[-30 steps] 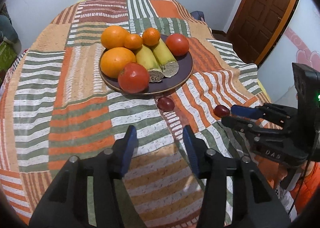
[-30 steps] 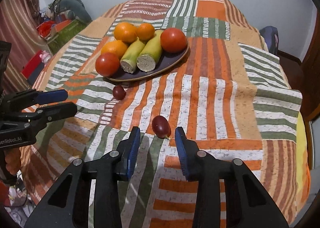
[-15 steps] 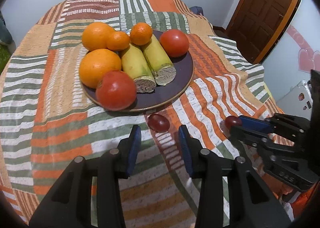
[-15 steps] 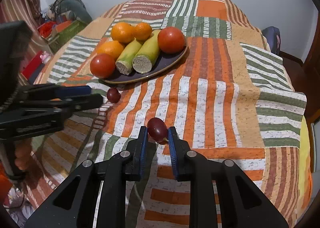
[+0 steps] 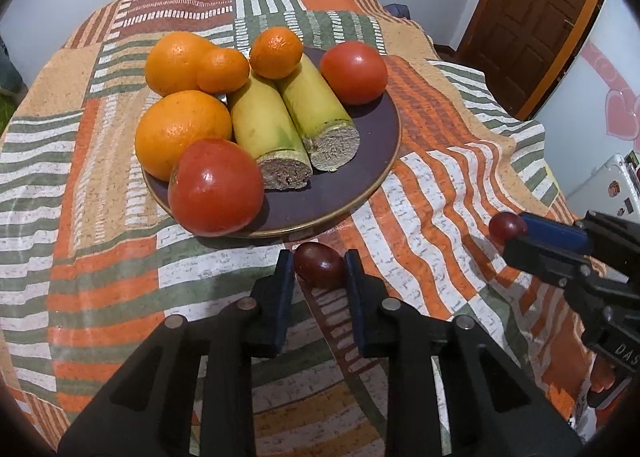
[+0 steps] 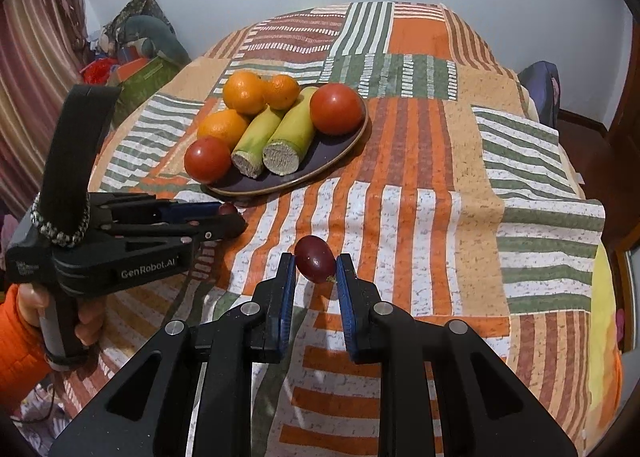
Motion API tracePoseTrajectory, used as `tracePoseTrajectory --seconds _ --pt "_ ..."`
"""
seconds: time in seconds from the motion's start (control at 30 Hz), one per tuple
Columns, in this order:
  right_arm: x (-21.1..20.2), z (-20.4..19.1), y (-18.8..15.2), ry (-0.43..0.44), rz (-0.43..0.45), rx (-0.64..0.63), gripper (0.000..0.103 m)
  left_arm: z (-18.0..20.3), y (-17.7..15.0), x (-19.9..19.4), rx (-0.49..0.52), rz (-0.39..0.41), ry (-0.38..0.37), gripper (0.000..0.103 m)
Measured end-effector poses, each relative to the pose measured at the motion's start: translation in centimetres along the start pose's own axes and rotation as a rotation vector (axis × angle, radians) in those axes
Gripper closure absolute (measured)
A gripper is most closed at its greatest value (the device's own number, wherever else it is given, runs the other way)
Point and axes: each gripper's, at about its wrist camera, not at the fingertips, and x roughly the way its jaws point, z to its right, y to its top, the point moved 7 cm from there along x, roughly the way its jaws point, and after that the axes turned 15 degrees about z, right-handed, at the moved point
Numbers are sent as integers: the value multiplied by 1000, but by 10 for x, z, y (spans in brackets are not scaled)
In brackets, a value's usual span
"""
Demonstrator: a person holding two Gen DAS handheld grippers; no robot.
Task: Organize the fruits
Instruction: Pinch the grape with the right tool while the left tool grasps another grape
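A dark purple plate [image 5: 340,193] holds oranges, two banana pieces [image 5: 296,125] and two tomatoes. It also shows in the right wrist view [image 6: 320,173]. My left gripper [image 5: 318,271] is shut on a dark red grape [image 5: 320,265] just in front of the plate's near rim. My right gripper [image 6: 316,263] is shut on a second dark red grape [image 6: 315,258], held slightly above the cloth. In the left wrist view that grape [image 5: 507,225] shows at the right gripper's tips [image 5: 520,233]. The left gripper [image 6: 230,217] shows at left in the right wrist view.
A striped patchwork cloth [image 6: 420,217] covers the table. A brown door [image 5: 532,13] stands at the far right. Cushions and bags [image 6: 136,45] lie beyond the table's left edge. The table's right edge drops off near a yellow strip [image 6: 604,317].
My left gripper moved forward to the grape by the plate and closed on it. My right gripper closed on its grape and raised it slightly.
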Motion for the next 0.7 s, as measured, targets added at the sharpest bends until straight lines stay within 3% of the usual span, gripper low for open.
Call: tracePoseTrajectory --seconds 0.43,0.7 --pt "-1 -8 25 10 50 -15 84 -3 25 -42 -8 97 -18 78" --pt "12 -23 50 40 86 -39 84 -7 42 -44 -28 137 -26 78"
